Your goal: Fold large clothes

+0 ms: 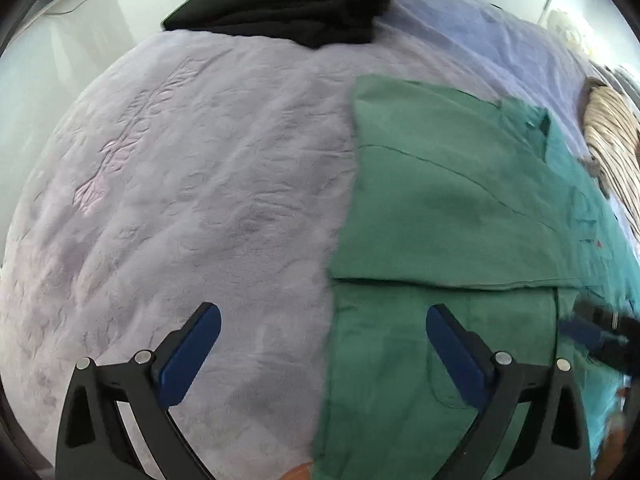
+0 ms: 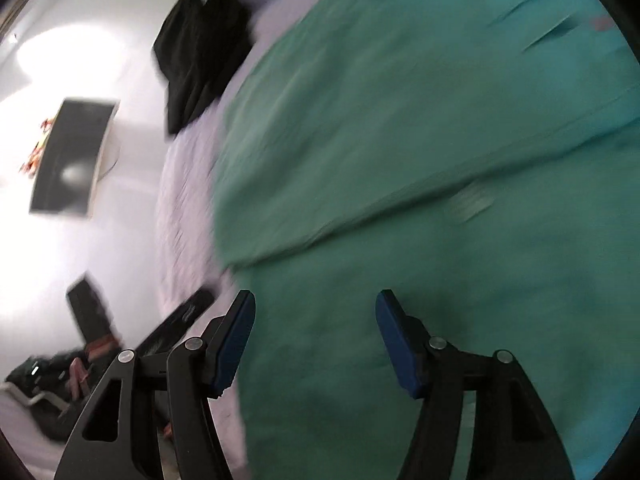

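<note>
1. The scene was a bed (image 1: pixel 192 184) with a pale lilac quilted cover, pale walls behind it, and a dark screen (image 2: pixel 68 156) on the wall seen from the right wrist view.
2. A green shirt (image 1: pixel 440 208) lay flat on the cover, filling the span from about three to six o'clock in the left wrist view and most of the blurred right wrist view.
3. One panel of the shirt was already folded over the rest, its straight edge running across toward four o'clock; by my reading the first fold was done and further folds to a compact shape were left.
4. A black garment (image 1: pixel 288 4) sat at twelve o'clock near the far edge of the bed, apparently folded already, well apart from the shirt.
5. A striped cloth (image 1: pixel 612 136) lay at two o'clock, just beside the shirt's far side.
6. The left gripper (image 1: pixel 322 344) hung above the shirt's left edge, tilted steeply down, its jaws spread wide with nothing pinched.
7. The right gripper (image 2: pixel 316 336) hung over the shirt, also angled down, its jaws parted and empty; the smear in its view suggests the hand was moving.
8. Neither set of pads touched fabric, so I judge both hands were between grasps.
</note>
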A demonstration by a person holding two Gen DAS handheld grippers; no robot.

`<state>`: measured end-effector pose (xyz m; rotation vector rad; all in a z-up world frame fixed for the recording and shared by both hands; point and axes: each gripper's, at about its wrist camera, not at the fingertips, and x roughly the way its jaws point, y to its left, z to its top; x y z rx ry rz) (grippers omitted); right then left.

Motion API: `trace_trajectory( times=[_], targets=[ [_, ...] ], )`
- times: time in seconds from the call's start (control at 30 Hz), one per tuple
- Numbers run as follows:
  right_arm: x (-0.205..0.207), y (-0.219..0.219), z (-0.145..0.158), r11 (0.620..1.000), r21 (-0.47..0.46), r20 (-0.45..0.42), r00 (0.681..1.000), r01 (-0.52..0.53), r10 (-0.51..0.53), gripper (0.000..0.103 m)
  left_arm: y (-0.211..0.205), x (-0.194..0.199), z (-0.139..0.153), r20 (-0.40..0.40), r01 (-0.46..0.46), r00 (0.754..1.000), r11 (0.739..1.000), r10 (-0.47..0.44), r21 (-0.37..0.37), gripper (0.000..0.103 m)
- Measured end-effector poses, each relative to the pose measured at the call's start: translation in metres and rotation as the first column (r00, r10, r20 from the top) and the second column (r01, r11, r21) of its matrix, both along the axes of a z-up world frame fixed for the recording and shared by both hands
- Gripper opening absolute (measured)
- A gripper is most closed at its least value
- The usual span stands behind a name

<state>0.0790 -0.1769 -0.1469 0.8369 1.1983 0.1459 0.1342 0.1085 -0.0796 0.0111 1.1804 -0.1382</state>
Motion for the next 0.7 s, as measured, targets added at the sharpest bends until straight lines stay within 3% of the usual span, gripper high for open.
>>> trace_trajectory(
  times=[0.2, 0.23, 0.27, 0.33, 0.43, 0.6, 0.63, 0.7],
  targets=[
    [-0.011, -0.101, 0.003, 0.956, -0.124, -0.013, 0.963, 0.264, -0.268, 0.065, -0.008, 0.009, -0.004, 0.003, -0.006, 1.0, 1.0, 0.006, 0.008, 0.103],
    [-0.012, -0.113, 0.001, 0.95, -0.121, -0.021, 0.957, 0.286, -0.291, 0.045, -0.008, 0.011, -0.007, -0.007, -0.008, 1.0, 1.0, 0.008, 0.012, 0.103],
    [-0.012, -0.124, -0.002, 0.947, -0.11, -0.032, 0.951, 0.303, -0.308, 0.004, -0.01, 0.012, -0.008, -0.017, -0.006, 1.0, 1.0, 0.007, 0.014, 0.103],
    [-0.011, -0.138, -0.006, 0.939, -0.15, -0.06, 0.945, 0.311, -0.322, 0.001, -0.017, 0.008, -0.012, -0.052, 0.009, 0.999, 1.0, -0.008, 0.008, 0.103],
    [-0.015, -0.155, 0.0, 0.928, -0.215, -0.033, 0.947, 0.306, -0.32, 0.001, -0.028, -0.001, -0.015, -0.063, 0.032, 0.998, 0.999, -0.031, 0.019, 0.103],
    [-0.031, -0.156, 0.006, 0.927, -0.162, -0.05, 0.935, 0.34, -0.351, 0.002, -0.059, -0.03, -0.013, -0.064, 0.114, 0.992, 0.993, -0.111, 0.037, 0.103],
    [-0.039, -0.156, 0.007, 0.93, -0.139, -0.052, 0.936, 0.339, -0.349, 0.005, -0.07, -0.035, -0.013, -0.063, 0.143, 0.988, 0.989, -0.14, 0.044, 0.103],
    [-0.057, -0.156, 0.007, 0.938, -0.082, -0.058, 0.938, 0.336, -0.341, 0.026, -0.09, -0.041, -0.012, -0.066, 0.195, 0.979, 0.979, -0.191, 0.054, 0.103]
  ],
)
